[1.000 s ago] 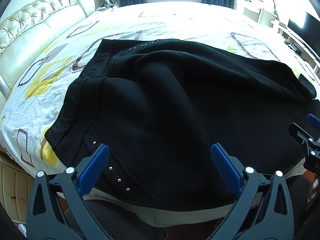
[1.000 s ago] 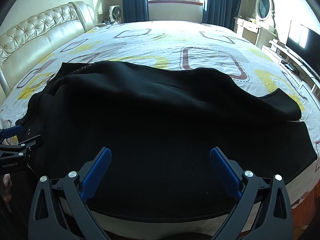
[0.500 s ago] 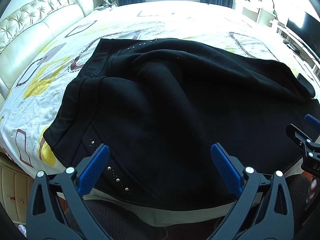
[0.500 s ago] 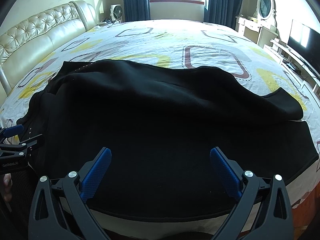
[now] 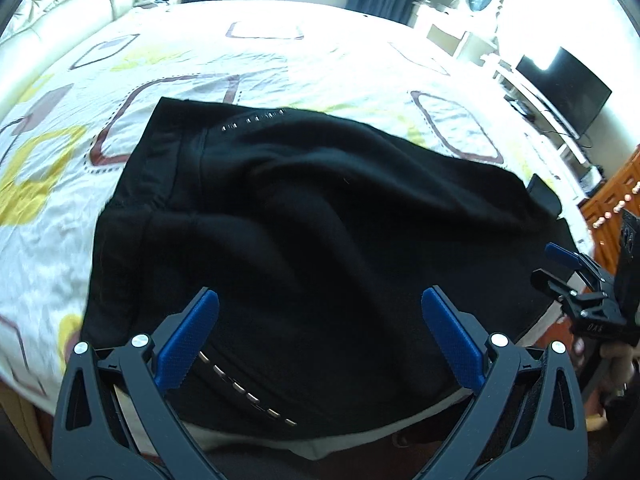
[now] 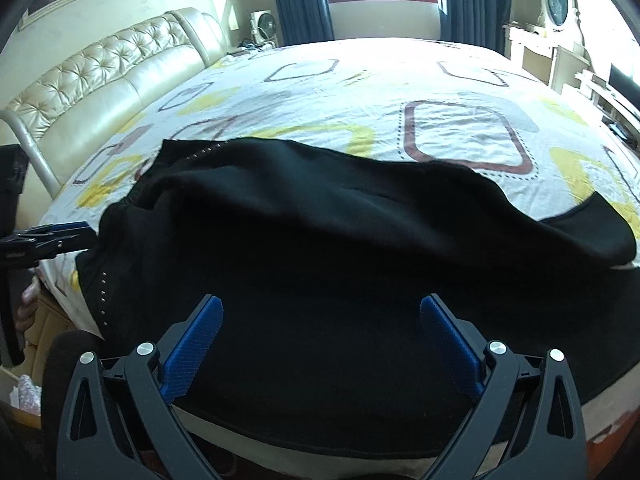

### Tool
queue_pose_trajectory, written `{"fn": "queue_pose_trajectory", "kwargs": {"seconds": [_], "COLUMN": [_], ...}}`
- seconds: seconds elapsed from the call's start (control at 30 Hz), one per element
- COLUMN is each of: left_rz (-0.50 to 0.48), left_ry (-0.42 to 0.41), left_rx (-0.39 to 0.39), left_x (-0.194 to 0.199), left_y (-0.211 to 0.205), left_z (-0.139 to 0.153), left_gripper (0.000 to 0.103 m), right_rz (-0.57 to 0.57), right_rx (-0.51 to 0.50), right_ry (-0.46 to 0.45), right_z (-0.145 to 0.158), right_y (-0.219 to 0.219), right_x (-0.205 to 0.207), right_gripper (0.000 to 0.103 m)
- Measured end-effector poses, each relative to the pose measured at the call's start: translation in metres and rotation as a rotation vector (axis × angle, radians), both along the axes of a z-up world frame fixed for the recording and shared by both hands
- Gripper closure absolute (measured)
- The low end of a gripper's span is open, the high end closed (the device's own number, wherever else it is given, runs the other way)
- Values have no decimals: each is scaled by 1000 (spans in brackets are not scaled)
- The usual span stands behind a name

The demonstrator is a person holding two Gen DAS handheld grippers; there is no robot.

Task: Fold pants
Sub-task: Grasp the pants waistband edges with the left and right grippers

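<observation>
1. The pants [image 5: 320, 232] look like thick, soft knit: I judge them limp and fairly heavy for cloth. They should sag when lifted and grip the blue pads well rather than slip.
2. Best holds, I think, are the waistband at the left end and the leg hems at the right, since doubled edges give the jaws more to bite.
3. They are plain black with rows of small metal studs near the waist, rumpled through the middle, one leg lying partly over the other.
4. They lie across the near side of the bed [image 6: 400, 80], waist toward the headboard [image 6: 100, 76], near edge hanging at the mattress side.
5. My left gripper [image 5: 320, 336] hovers over the waist end, jaws apart, holding nothing.
6. My right gripper [image 6: 320, 340] hovers over the legs, jaws apart and empty too.
</observation>
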State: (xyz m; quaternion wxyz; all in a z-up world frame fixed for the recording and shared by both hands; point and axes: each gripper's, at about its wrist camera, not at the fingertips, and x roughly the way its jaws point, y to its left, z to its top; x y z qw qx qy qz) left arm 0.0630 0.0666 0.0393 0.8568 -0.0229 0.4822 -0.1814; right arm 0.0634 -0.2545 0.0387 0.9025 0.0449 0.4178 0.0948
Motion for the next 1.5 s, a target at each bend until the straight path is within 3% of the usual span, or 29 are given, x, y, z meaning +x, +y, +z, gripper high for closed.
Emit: {"fn": "queue_pose_trajectory", "kwargs": {"seconds": [0.13, 0.27, 0.5, 0.67, 0.9, 1.0, 1.07, 1.13, 1.2, 1.4, 1.43, 1.47, 1.5], "left_rz": [-2, 6, -64, -152, -193, -260, -247, -228, -211, -195, -200, -208, -213], "left_ry": [-2, 30, 108, 105, 88, 70, 61, 47, 52, 106, 106, 107, 107], "left_rx": [-28, -77, -171, -163, -141, -59, -33, -69, -112, -176, -175, -177, -177], "left_x": [66, 148, 234, 258, 262, 258, 258, 261, 267, 282, 282, 282, 282], "left_y": [50, 101, 120, 104, 105, 97, 92, 92, 95, 105, 104, 104, 103], "left_z": [0, -19, -61, -79, -94, -94, -91, -87, -84, -88, -88, -87, -87], "left_gripper": [2, 2, 2, 2, 2, 2, 2, 13, 52, 66, 67, 70, 71], "right_rz": [83, 179, 264, 349, 448, 492, 521, 546, 569, 565, 557, 545, 530], "right_rx": [67, 13, -49, -7, 159, 200, 205, 207, 215, 238, 240, 246, 249], "right_ry": [-59, -79, -9, 73, 191, 242, 280, 313, 354, 496, 510, 530, 545], "right_z": [22, 29, 12, -8, -27, -37, -45, -51, -57, -70, -70, -70, -71], "right_y": [-14, -19, -19, -15, -8, 5, 14, 24, 29, 31, 30, 26, 21], "right_x": [34, 86, 162, 197, 238, 252, 259, 267, 275, 293, 294, 296, 298], "right_gripper": [4, 4, 4, 4, 4, 4, 5, 5, 5, 11, 16, 28, 47]}}
